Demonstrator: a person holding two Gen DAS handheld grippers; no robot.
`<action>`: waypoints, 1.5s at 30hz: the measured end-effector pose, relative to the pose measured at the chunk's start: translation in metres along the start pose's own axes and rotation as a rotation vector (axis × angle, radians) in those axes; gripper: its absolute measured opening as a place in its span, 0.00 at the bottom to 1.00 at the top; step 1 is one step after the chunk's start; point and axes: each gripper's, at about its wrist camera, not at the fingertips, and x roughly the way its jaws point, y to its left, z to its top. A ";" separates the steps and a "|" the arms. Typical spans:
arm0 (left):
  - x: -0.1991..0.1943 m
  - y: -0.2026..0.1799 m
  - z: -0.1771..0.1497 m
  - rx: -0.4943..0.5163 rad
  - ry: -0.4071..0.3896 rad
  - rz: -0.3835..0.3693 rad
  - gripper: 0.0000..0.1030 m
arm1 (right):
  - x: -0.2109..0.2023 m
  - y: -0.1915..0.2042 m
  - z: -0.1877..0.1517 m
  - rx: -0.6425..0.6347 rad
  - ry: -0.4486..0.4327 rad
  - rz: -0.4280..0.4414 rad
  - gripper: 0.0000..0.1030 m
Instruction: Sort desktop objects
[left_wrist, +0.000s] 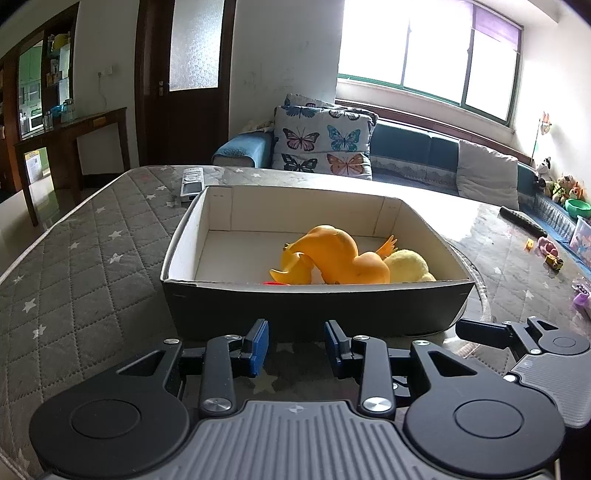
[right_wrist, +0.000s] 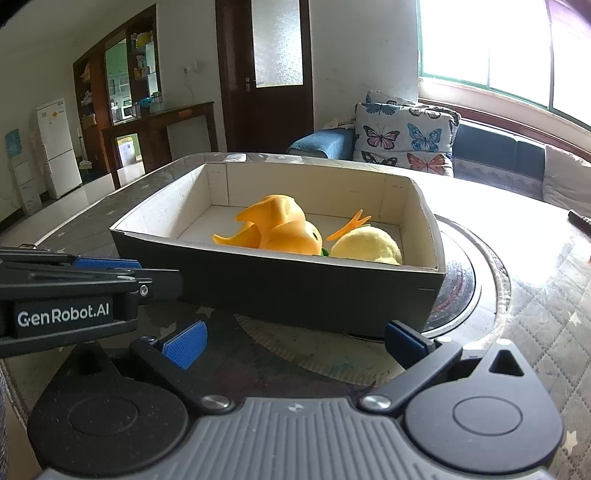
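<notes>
A dark cardboard box (left_wrist: 314, 306) with a white inside stands on the quilted table. In it lie an orange rubber toy (left_wrist: 332, 258) and a yellow plush toy (left_wrist: 408, 266). The box (right_wrist: 295, 291), the orange toy (right_wrist: 280, 229) and the plush (right_wrist: 365, 247) also show in the right wrist view. My left gripper (left_wrist: 296, 349) is open and empty, just short of the box's near wall. My right gripper (right_wrist: 295, 343) is wide open and empty, near the box's front. The left gripper (right_wrist: 110, 273) shows side-on at the left of the right wrist view.
A silver remote (left_wrist: 191, 183) lies behind the box on the left. A black remote (left_wrist: 522, 221) and small toys (left_wrist: 546, 247) lie at the right of the table. A sofa with butterfly cushions (left_wrist: 325, 140) stands behind the table. A round glass turntable (right_wrist: 465, 291) lies under the box.
</notes>
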 end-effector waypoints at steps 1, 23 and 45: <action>0.001 0.000 0.001 0.002 0.001 0.000 0.34 | 0.001 0.000 0.001 0.001 0.001 0.001 1.00; 0.019 0.001 0.010 0.017 0.028 0.011 0.35 | 0.019 -0.004 0.012 -0.001 0.039 0.008 1.00; 0.030 0.000 0.017 0.033 0.047 0.011 0.34 | 0.028 -0.007 0.014 0.007 0.061 0.005 1.00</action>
